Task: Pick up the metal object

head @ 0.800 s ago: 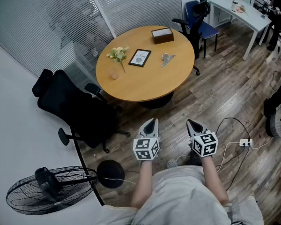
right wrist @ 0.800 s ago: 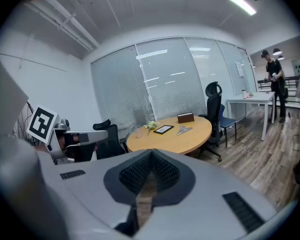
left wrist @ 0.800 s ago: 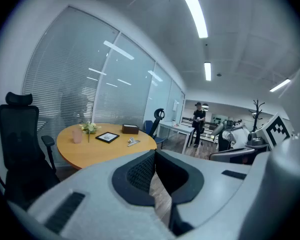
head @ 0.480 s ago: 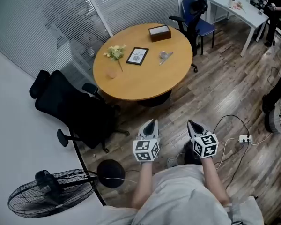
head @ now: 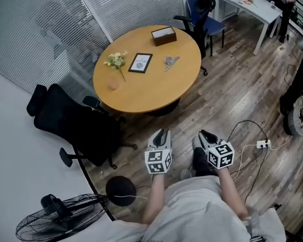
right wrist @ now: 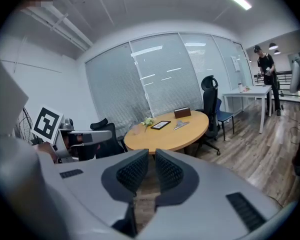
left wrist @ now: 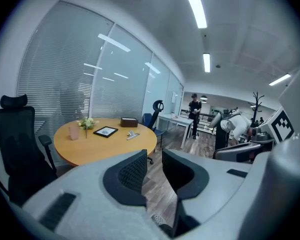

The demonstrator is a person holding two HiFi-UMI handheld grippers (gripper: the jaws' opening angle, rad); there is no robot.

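Note:
The metal object (head: pixel 170 61) is a small silvery piece lying on the round wooden table (head: pixel 141 92), right of a black picture frame (head: pixel 140 63). It also shows as the metal object (left wrist: pixel 132 134) in the left gripper view and as the metal object (right wrist: pixel 181 125) in the right gripper view. Both grippers hang over the floor well short of the table. My left gripper (head: pixel 162 133) is open, with a clear gap and nothing between its pads. My right gripper (head: pixel 204 135) is shut to a thin slit and holds nothing.
On the table stand flowers (head: pixel 115 61), a brown box (head: pixel 163 35) and a pink cup (head: pixel 113 84). A black office chair (head: pixel 73 127) stands at the table's near left, a blue chair (head: pixel 202 16) behind it. A fan (head: pixel 55 218), floor cables (head: pixel 245 153) and a person (head: pixel 298 95) are around.
The head view has shifted: the table and chairs now sit further left, the fan lower. Both grippers stay in about the same place, jaws unchanged.

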